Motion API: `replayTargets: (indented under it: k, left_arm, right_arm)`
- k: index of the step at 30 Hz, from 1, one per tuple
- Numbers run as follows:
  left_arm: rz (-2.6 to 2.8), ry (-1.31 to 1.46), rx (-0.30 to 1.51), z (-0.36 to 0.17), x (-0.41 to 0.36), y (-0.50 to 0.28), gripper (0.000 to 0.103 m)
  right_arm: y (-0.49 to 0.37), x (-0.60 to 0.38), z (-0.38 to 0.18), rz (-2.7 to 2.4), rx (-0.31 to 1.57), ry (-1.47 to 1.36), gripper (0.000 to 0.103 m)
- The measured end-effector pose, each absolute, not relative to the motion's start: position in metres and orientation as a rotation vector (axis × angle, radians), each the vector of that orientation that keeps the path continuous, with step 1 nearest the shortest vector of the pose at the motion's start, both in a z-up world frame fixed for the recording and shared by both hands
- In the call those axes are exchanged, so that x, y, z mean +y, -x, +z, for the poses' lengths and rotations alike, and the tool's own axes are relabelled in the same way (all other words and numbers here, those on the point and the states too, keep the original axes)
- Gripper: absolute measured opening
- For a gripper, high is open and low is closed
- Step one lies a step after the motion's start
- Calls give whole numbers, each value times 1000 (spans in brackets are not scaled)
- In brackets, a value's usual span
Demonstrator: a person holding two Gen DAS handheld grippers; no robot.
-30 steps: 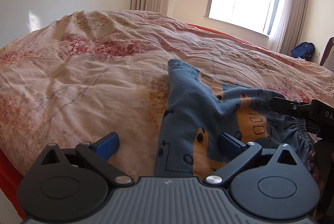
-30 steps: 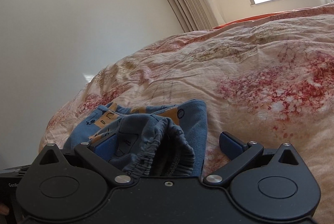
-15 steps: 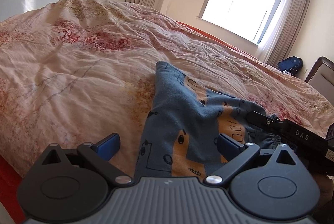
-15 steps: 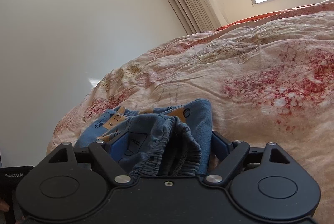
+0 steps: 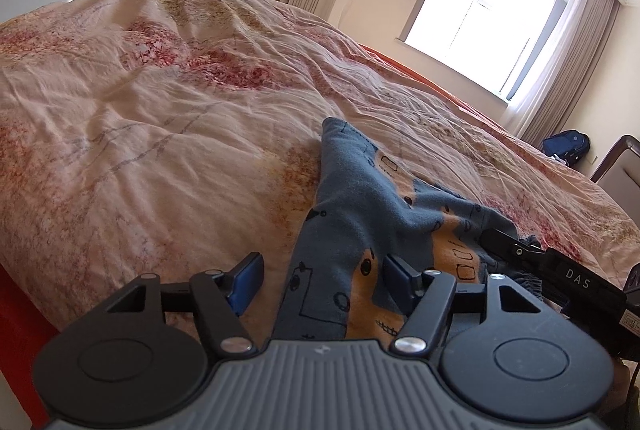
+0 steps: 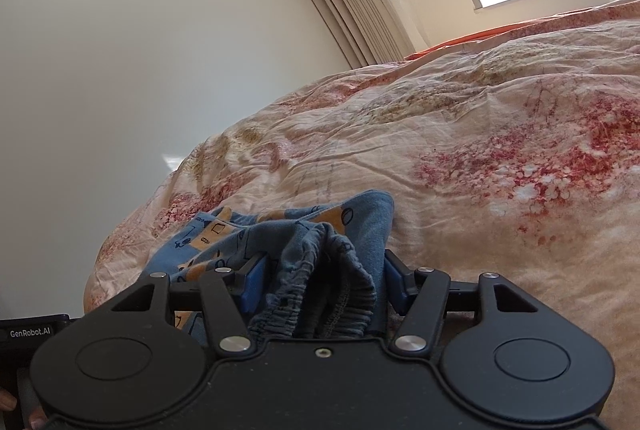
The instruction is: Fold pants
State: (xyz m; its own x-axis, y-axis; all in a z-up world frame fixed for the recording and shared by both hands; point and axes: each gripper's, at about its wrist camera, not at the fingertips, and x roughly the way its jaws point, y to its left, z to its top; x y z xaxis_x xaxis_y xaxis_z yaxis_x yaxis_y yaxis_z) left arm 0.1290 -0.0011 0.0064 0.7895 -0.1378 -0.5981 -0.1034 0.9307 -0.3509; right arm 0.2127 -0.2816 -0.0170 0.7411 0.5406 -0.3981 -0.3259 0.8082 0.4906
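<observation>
Both grippers are closing in on the blue pants.

The right gripper (image 6: 320,280), wide apart a second ago, is now closing its jaws around the bunched waistband of the pants (image 6: 320,270). The left gripper (image 5: 322,284) is narrowing over a pant leg and rolling slightly.

From my left wrist view the pants (image 5: 352,213) run under the left gripper (image 5: 320,282) body, near hem hidden; their waistband end sits behind the right gripper (image 5: 552,270), mostly covered; I can't tell from here whether that one's pads press; the bed's (image 5: 140,149) near edge and right corner are cut by the frame; the dark bag (image 5: 566,145) by the curtain is too small to read. In my right wrist view the bunched waistband (image 6: 320,282) hides the inner pad faces; contact is unclear; a fingertip (image 6: 8,400) barely shows at the lower left.
</observation>
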Motion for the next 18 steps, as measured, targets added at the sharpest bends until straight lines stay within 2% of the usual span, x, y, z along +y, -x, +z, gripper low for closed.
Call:
replayTargets:
  k: [5,7,11,16,18]
  left_arm:
    - [-40,383,663,8,-4,-127,52]
    - [-36,374,658,8,-6,-126,51]
    - [-38,353,646,9,-10,-124,41]
    - [-35,346,649,9,-11,-124,39]
    - [-35,353,655,9,-10,-125,42]
  right_arm:
    - [-213,-280,-18,483,556,-400,63]
    - [-213,-280,-18,480,555,-396,63]
    - [-211,-277,-17,463,546,-371,55]
    - [-208,-274,-15,458,528,-343,43]
    - [-206,-273,-15,458,521,-333,41]
